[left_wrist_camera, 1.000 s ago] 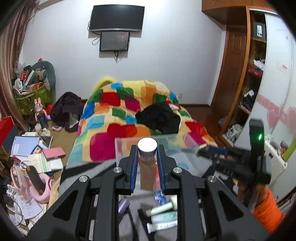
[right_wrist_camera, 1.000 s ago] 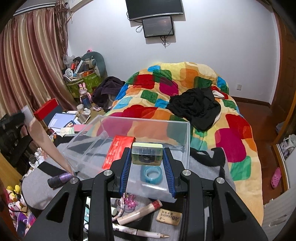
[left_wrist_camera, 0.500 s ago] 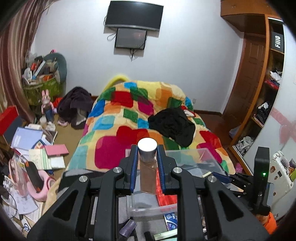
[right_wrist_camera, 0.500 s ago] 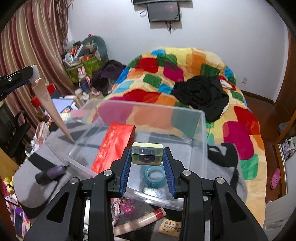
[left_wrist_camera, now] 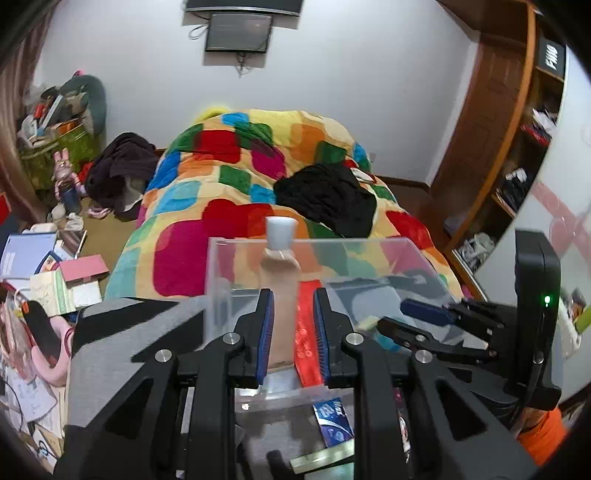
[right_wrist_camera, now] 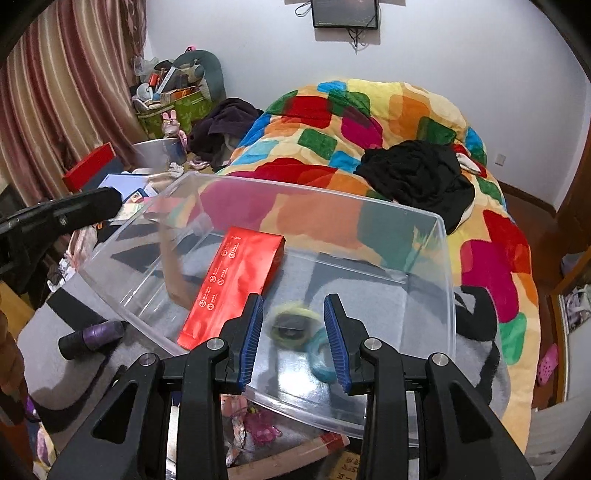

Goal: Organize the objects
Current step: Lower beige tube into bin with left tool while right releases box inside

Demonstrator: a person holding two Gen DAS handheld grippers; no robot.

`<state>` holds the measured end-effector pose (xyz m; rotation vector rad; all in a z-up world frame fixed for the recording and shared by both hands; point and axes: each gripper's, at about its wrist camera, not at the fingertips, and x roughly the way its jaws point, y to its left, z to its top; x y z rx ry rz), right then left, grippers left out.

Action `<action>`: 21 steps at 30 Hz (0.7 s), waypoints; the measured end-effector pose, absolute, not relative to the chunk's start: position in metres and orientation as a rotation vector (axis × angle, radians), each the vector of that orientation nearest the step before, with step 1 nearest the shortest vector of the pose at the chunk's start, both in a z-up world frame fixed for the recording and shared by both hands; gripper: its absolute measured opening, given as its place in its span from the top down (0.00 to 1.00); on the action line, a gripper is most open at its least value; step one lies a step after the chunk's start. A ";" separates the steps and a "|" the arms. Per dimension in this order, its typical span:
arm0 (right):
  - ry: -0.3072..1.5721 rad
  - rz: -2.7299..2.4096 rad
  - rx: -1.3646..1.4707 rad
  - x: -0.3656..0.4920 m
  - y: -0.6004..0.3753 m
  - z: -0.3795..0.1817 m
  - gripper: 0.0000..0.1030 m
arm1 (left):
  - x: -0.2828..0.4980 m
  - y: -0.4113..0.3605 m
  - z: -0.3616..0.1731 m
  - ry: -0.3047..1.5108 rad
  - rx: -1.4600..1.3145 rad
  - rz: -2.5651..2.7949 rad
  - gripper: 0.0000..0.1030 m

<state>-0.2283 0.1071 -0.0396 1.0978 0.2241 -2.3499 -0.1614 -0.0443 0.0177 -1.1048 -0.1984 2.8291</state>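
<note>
Straight ahead of both grippers a bed fills the middle of the room under a patchwork quilt (right_wrist_camera: 369,122) of red, green, orange and blue squares, with a black garment (right_wrist_camera: 417,181) heaped on it. Beyond it rises a plain white wall (left_wrist_camera: 351,85) carrying a dark wall-mounted screen (left_wrist_camera: 238,31). Far left of the grippers hang striped reddish curtains (right_wrist_camera: 55,92), and below them a green basket (right_wrist_camera: 177,109) overflows with clutter beside a dark clothes pile (right_wrist_camera: 221,125). Papers and books (left_wrist_camera: 33,258) litter the brownish floor. To the right stands a wooden shelf unit (left_wrist_camera: 517,147)
</note>
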 end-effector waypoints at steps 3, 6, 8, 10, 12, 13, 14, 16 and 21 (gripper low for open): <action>0.242 -2.352 1.085 -0.226 0.105 -0.038 0.64 | -0.160 -0.032 0.014 -0.153 -1.114 2.799 0.81; 0.256 -2.359 1.073 -0.222 0.105 -0.037 0.60 | -0.157 -0.025 0.012 -0.120 -1.123 2.780 0.81; 0.267 -2.365 1.063 -0.219 0.104 -0.036 0.58 | -0.154 -0.023 0.011 -0.107 -1.127 2.773 0.81; 0.273 -2.372 1.053 -0.216 0.105 -0.034 0.54 | -0.150 -0.023 0.011 -0.097 -1.130 2.772 0.79; 0.269 -2.381 1.038 -0.212 0.107 -0.029 0.47 | -0.143 -0.024 0.011 -0.091 -1.135 2.776 0.72; 0.265 -2.388 1.028 -0.209 0.110 -0.027 0.46 | -0.140 -0.026 0.011 -0.087 -1.134 2.782 0.69; 0.262 -2.393 1.020 -0.207 0.111 -0.024 0.43 | -0.136 -0.027 0.012 -0.083 -1.131 2.791 0.63; 0.251 -2.407 1.004 -0.202 0.117 -0.020 0.40 | -0.127 -0.029 0.014 -0.072 -1.119 2.811 0.52; 0.210 -2.433 0.981 -0.186 0.138 -0.011 0.32 | -0.105 -0.029 0.016 -0.054 -1.099 2.832 0.33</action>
